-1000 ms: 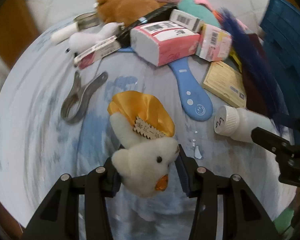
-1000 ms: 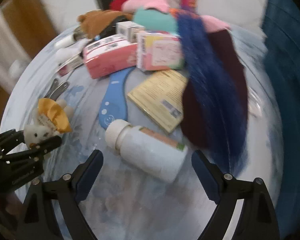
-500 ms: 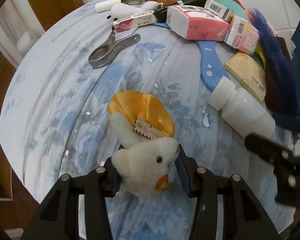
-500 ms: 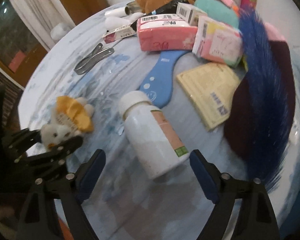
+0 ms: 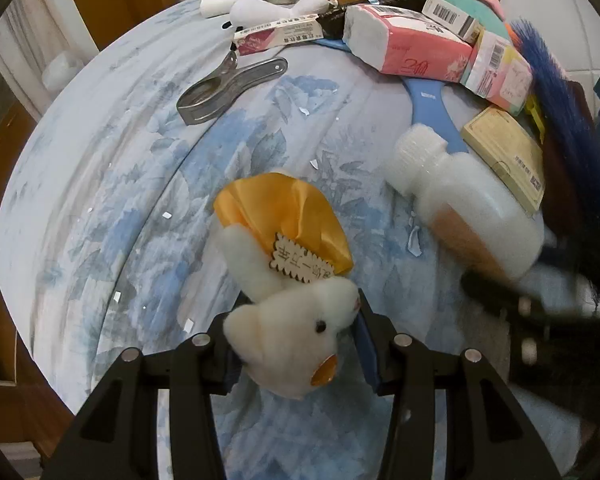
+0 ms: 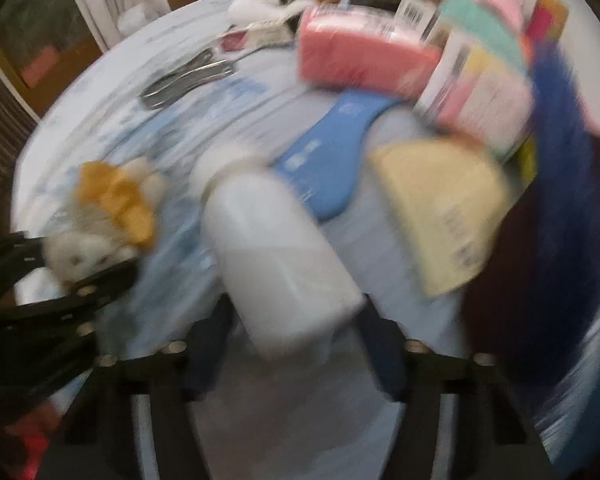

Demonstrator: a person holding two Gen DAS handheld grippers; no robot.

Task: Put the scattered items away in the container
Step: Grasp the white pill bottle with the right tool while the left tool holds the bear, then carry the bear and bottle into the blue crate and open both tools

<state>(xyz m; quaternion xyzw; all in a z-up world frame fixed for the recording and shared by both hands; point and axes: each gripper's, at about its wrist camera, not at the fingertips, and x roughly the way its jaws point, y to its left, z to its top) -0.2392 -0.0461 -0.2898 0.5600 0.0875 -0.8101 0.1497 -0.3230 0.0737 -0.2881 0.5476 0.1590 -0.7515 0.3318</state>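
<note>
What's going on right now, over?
Left gripper shut on plush bunny. Right gripper jaws either side of white bottle, grip unclear, blurred. Clutter crowds beyond.

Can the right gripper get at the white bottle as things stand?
Probably yes. The white bottle lies on its side with its base already between the right gripper fingers, nothing between them. The frame is blurred, so contact is unclear. The left gripper, shut on the plush bunny, sits off to the side.

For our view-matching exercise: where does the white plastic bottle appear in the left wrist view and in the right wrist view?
Left wrist view: white plastic bottle at right of centre, lying on its side.
Right wrist view: the bottle at lower centre, blurred, between the fingers.
Shared landmark: blue paddle by its cap.
</note>
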